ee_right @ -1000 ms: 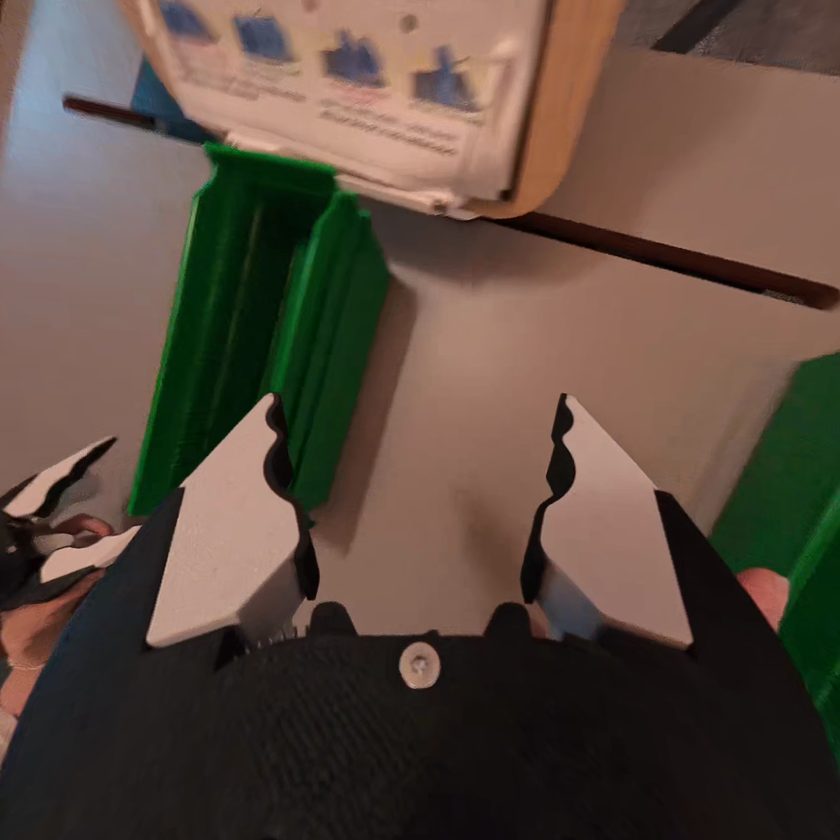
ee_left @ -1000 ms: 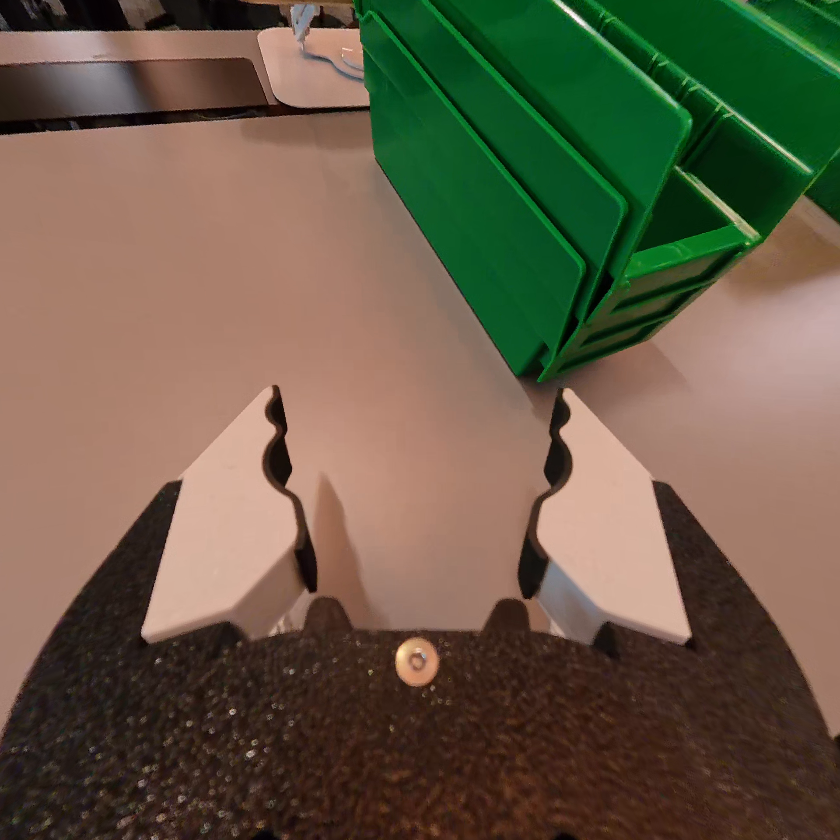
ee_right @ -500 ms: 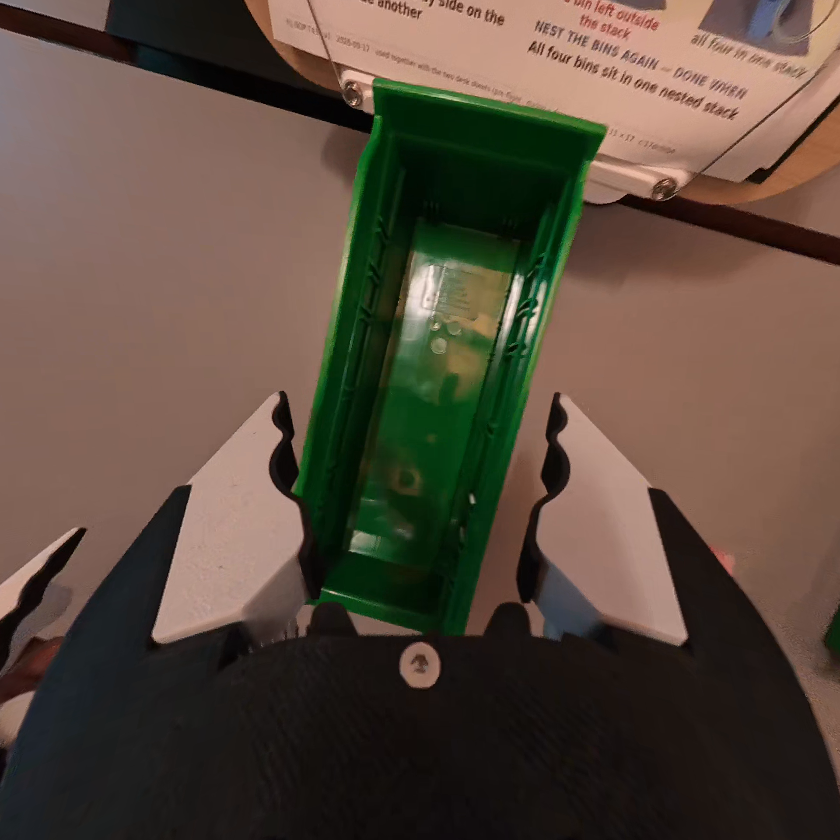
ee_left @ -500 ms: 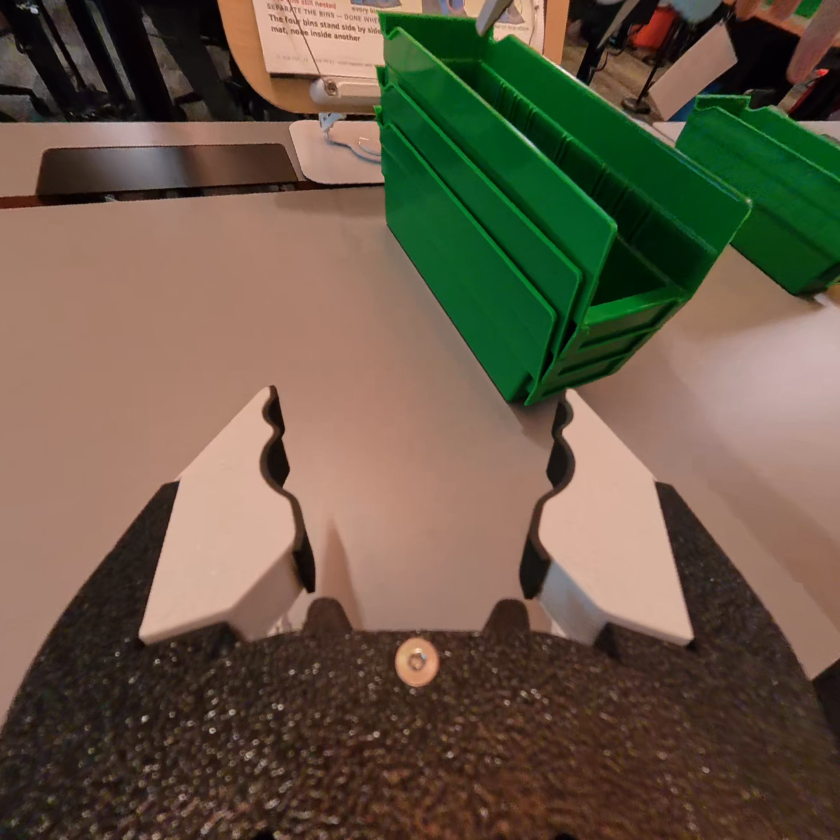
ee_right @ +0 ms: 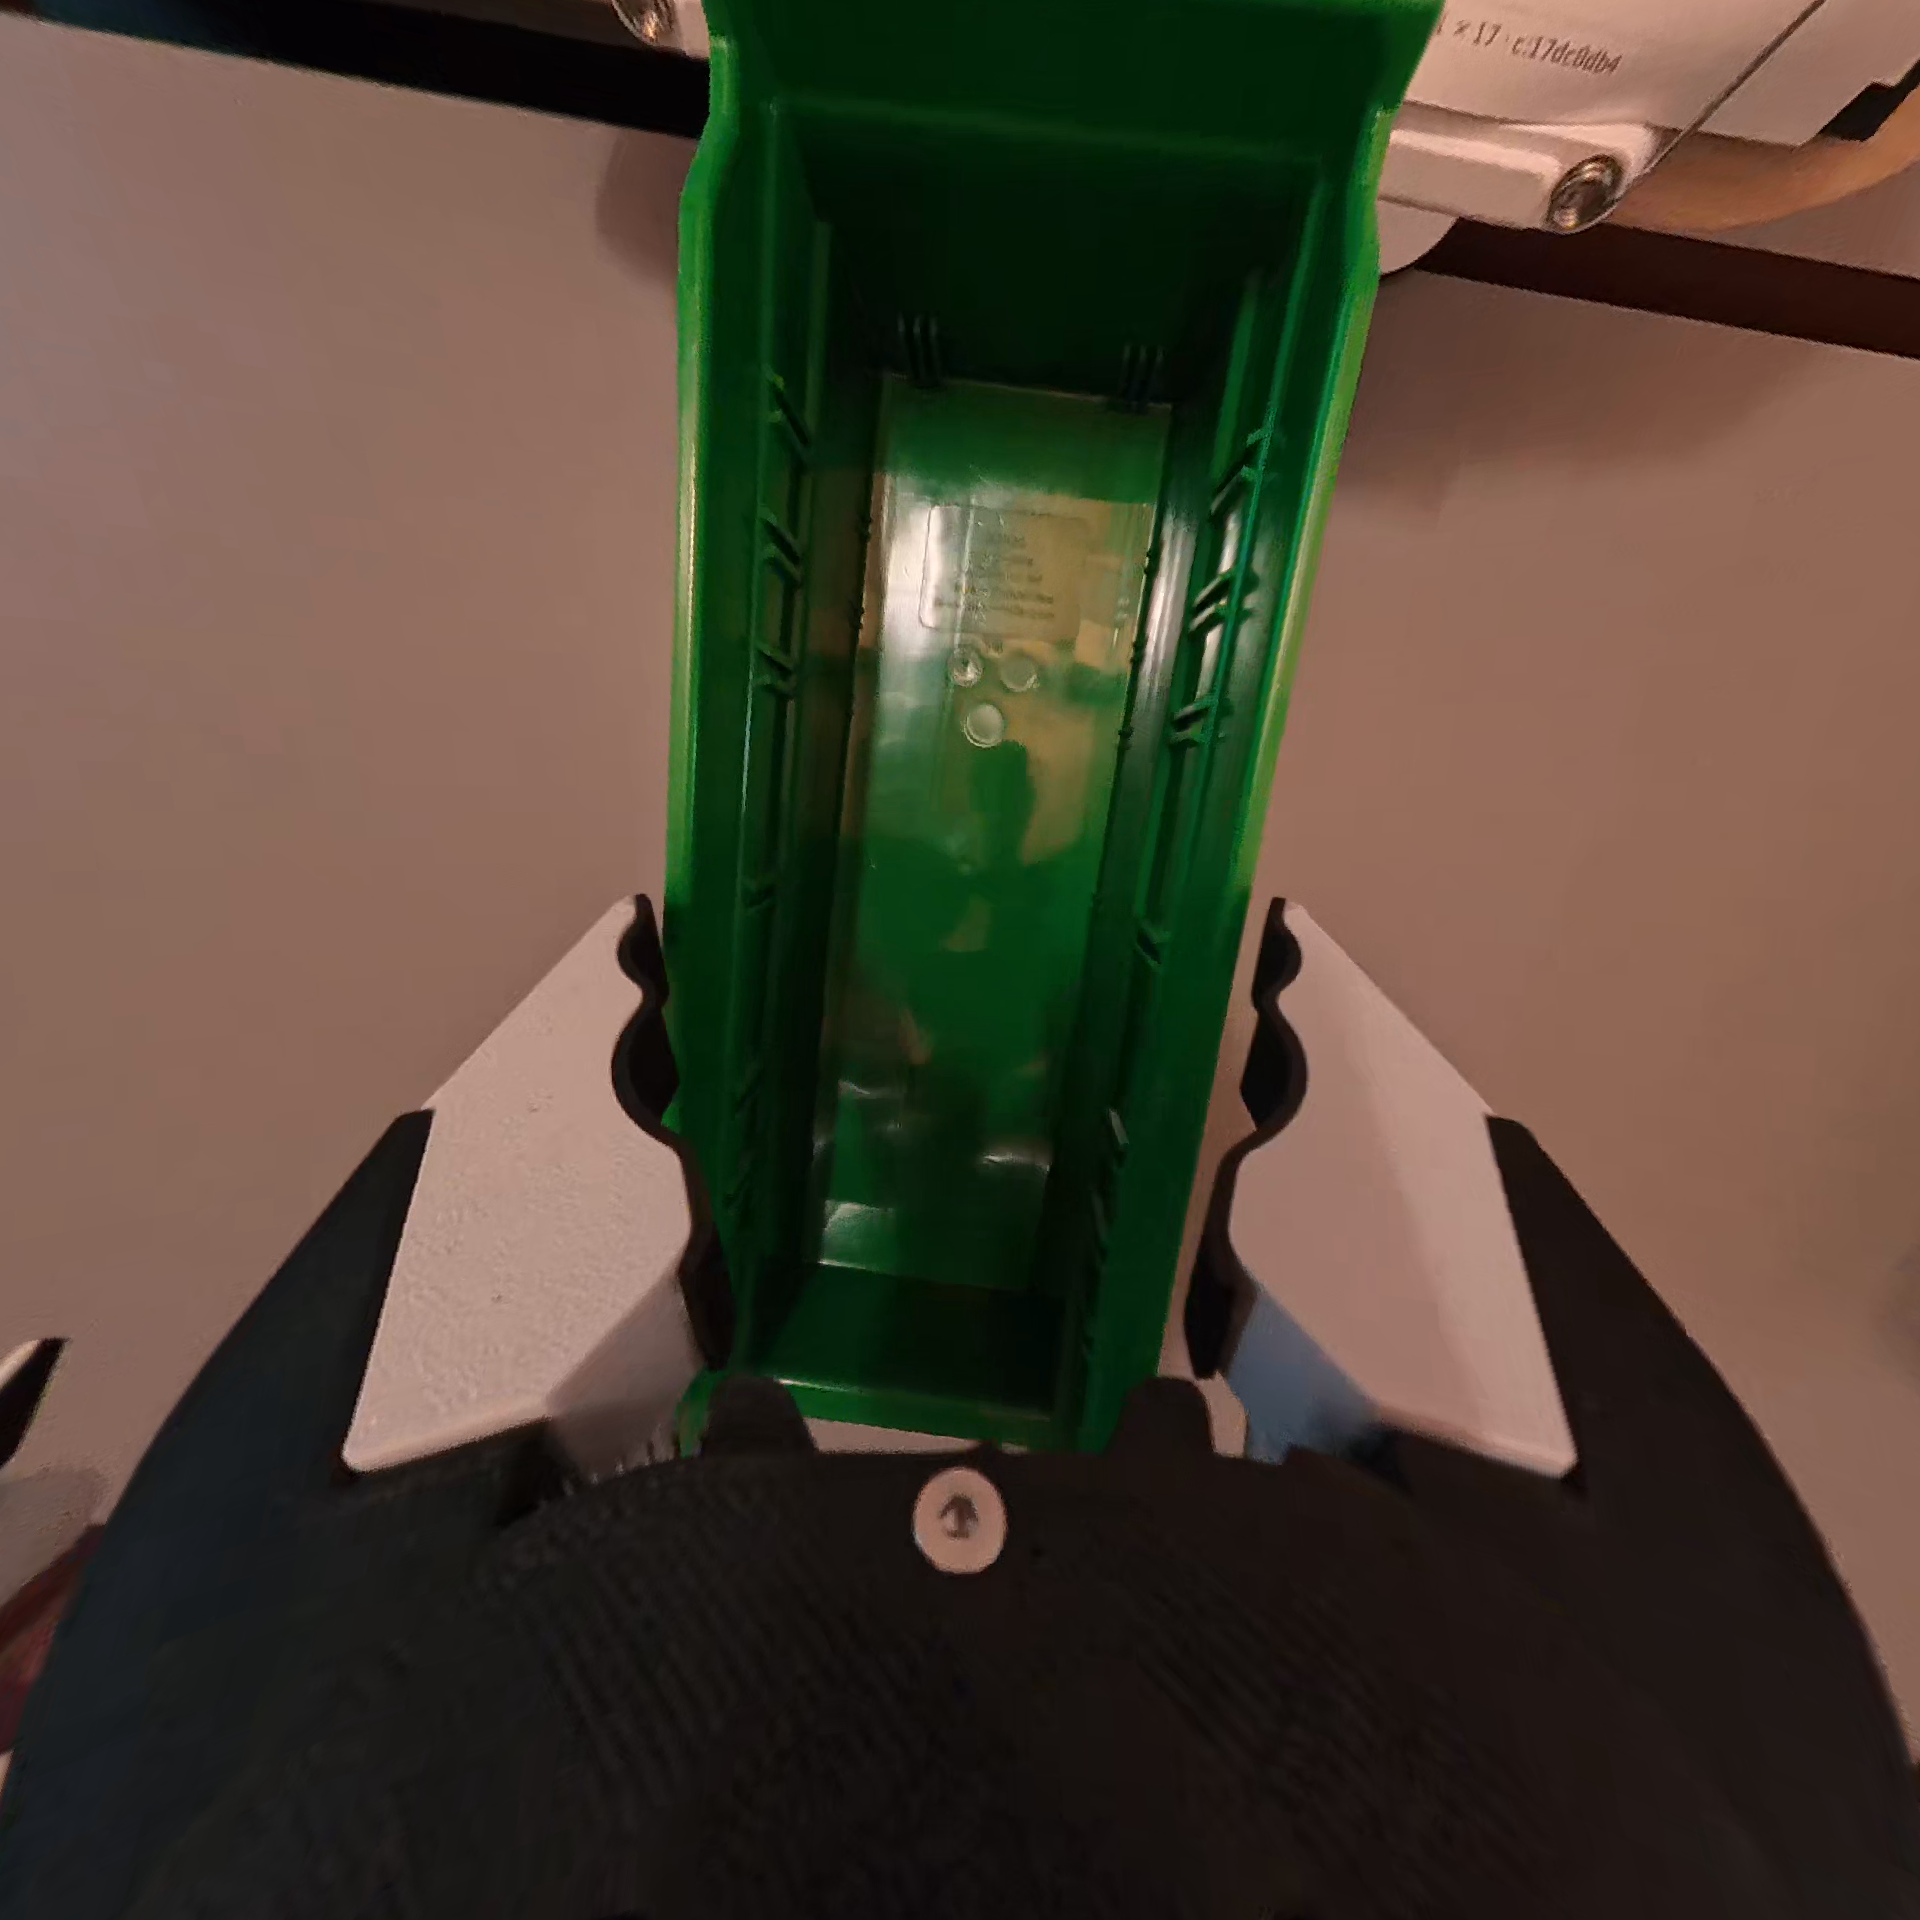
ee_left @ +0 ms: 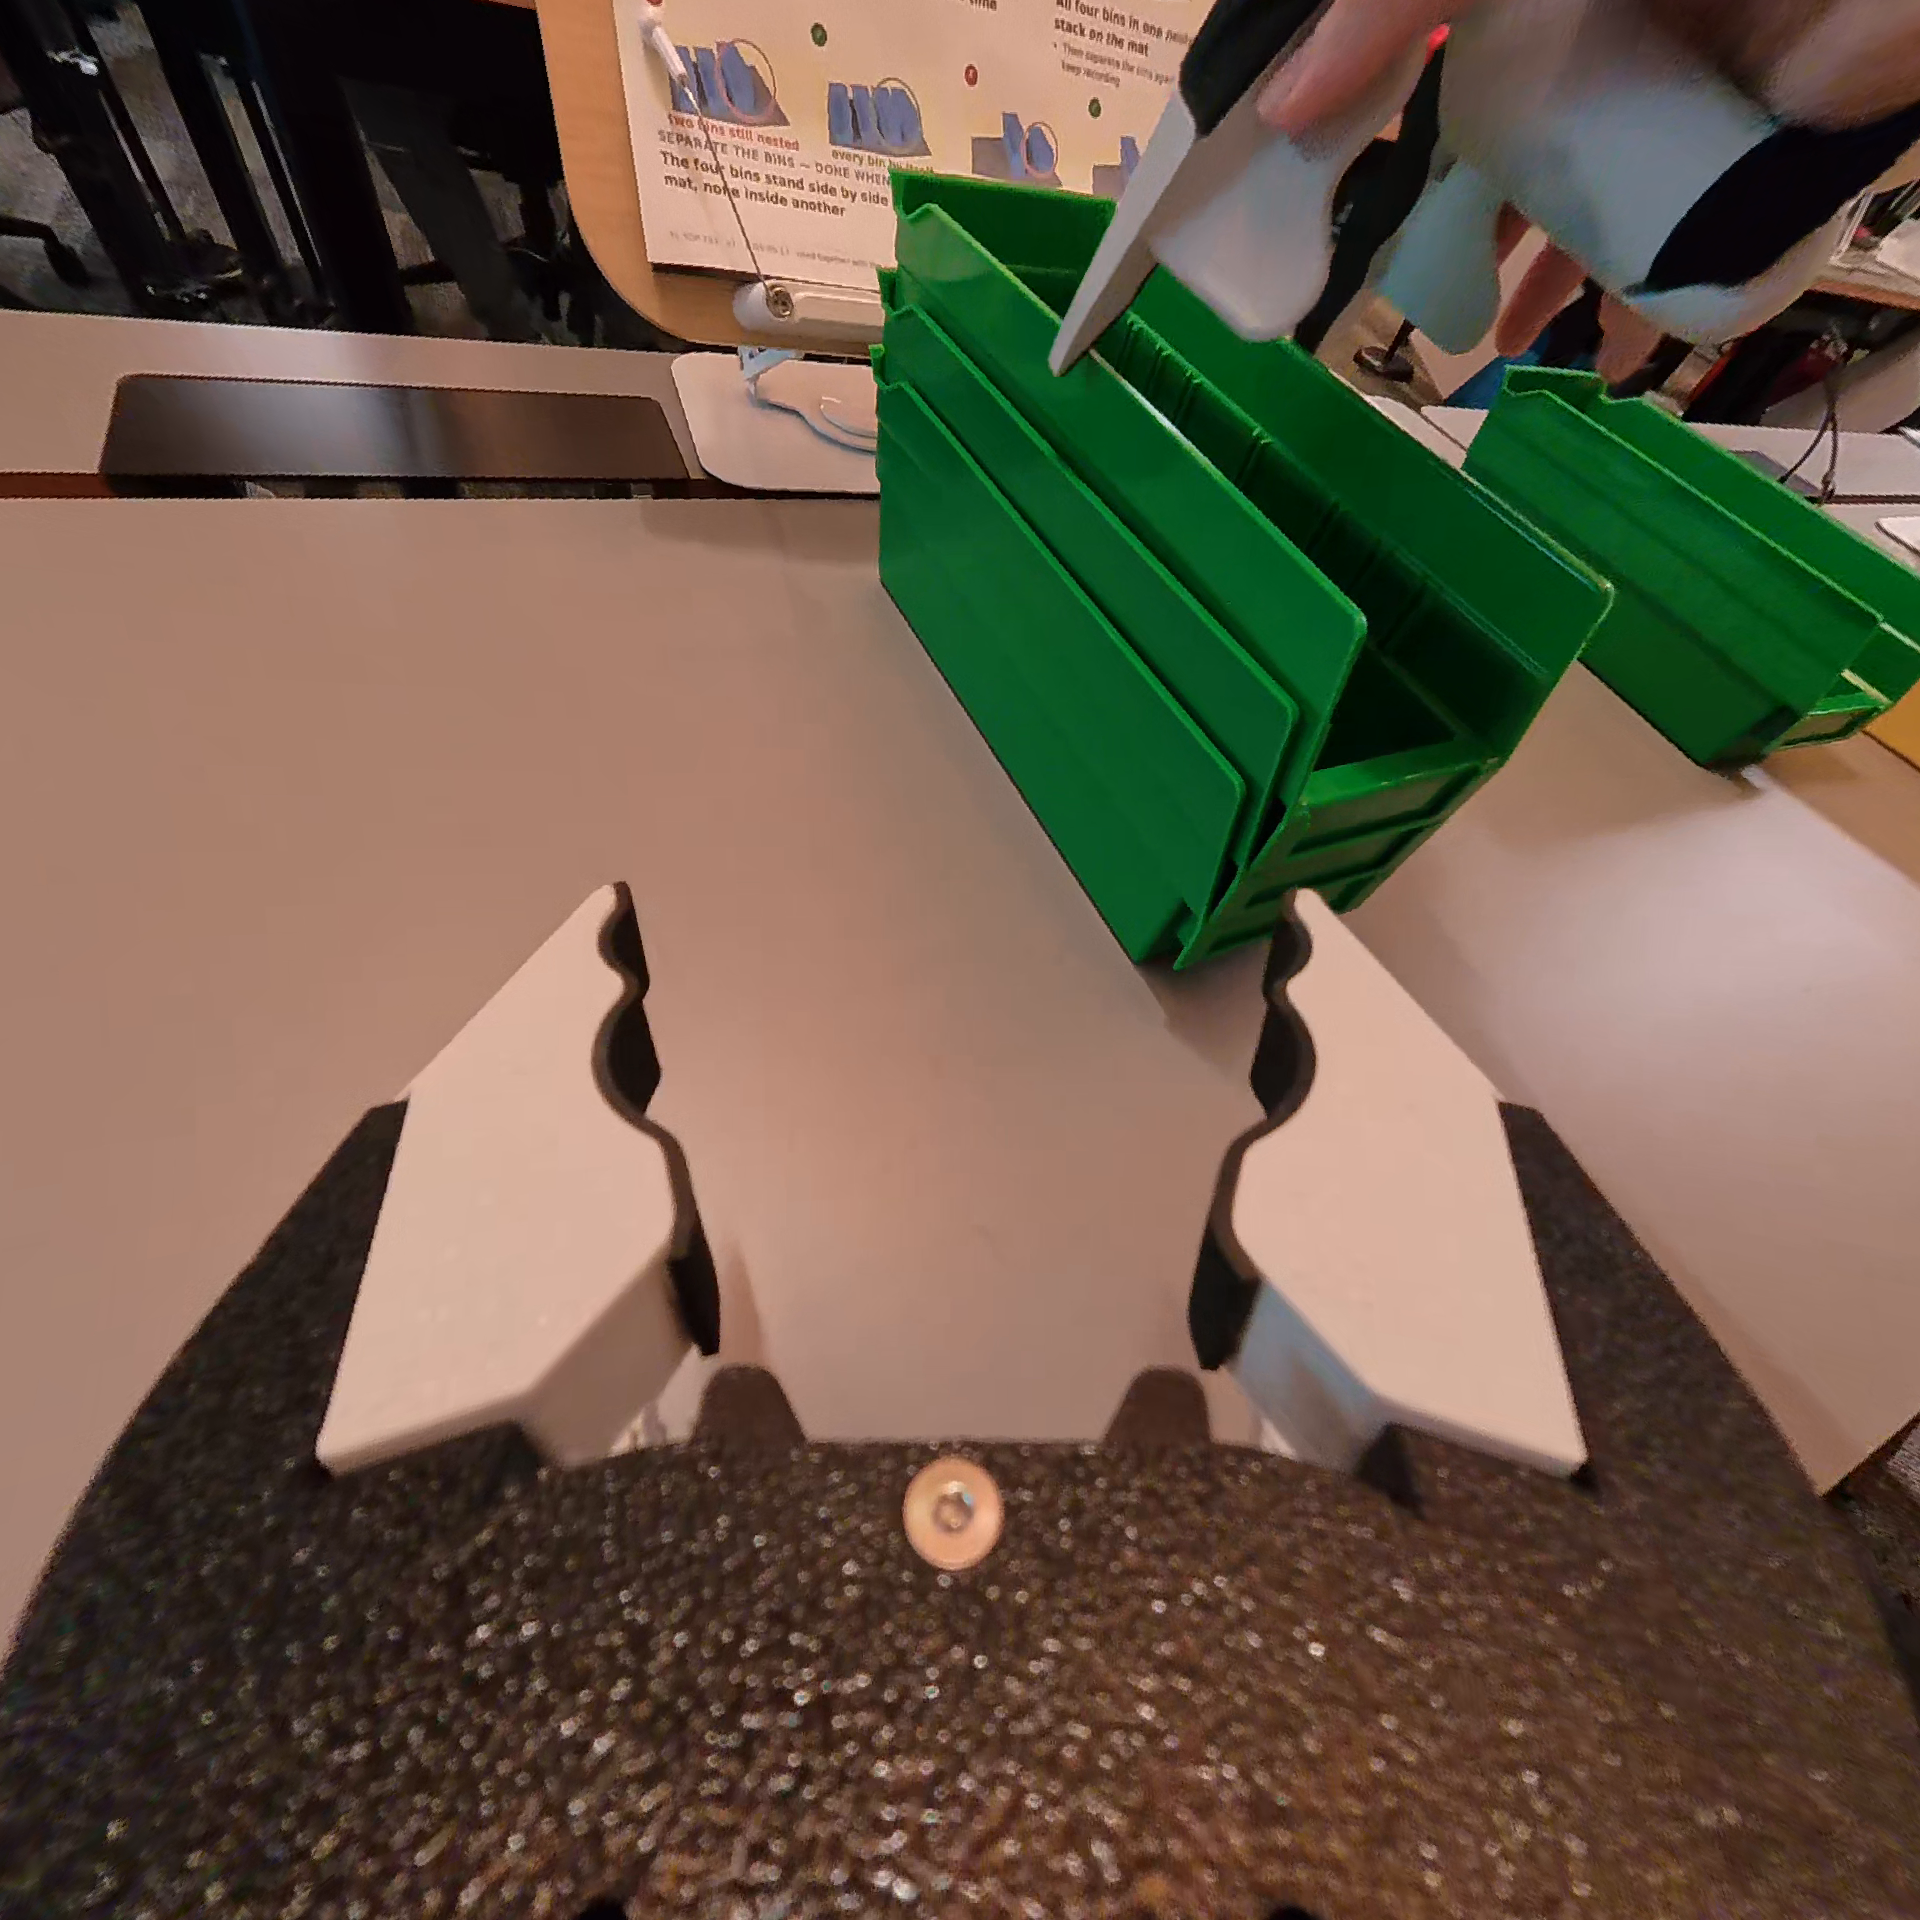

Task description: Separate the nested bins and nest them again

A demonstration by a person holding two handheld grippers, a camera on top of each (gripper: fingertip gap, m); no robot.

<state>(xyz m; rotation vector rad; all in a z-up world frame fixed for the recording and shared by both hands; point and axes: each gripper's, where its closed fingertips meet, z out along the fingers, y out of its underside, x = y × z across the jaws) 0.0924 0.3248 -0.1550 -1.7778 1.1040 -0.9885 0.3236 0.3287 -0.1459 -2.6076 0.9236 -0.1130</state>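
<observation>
A stack of three nested green bins (ee_left: 1195, 623) stands on the grey table (ee_left: 468, 779). My left gripper (ee_left: 951, 914) is open and empty, low over the table, just short of the stack's near left corner. My right gripper (ee_right: 956, 914) is open and comes down from above, with one finger on each side of the top bin (ee_right: 1288, 520). Its left pad (ee_right: 649, 1039) is against the bin's left wall; the right pad stands a little clear. In the left wrist view the right gripper (ee_left: 1278, 239) shows over the stack, held by a hand.
A separate green bin (ee_left: 1704, 603) lies to the right of the stack. An instruction board (ee_left: 831, 135) on a wooden stand sits behind it, with a white base plate (ee_left: 769, 426) and a dark slot (ee_left: 384, 426). The table's edge (ee_left: 1849, 1455) runs at the right front.
My right gripper has swung over the stack and moved down, so the top bin now sits between its open fingers. My left gripper has drawn back a little and stays open.
</observation>
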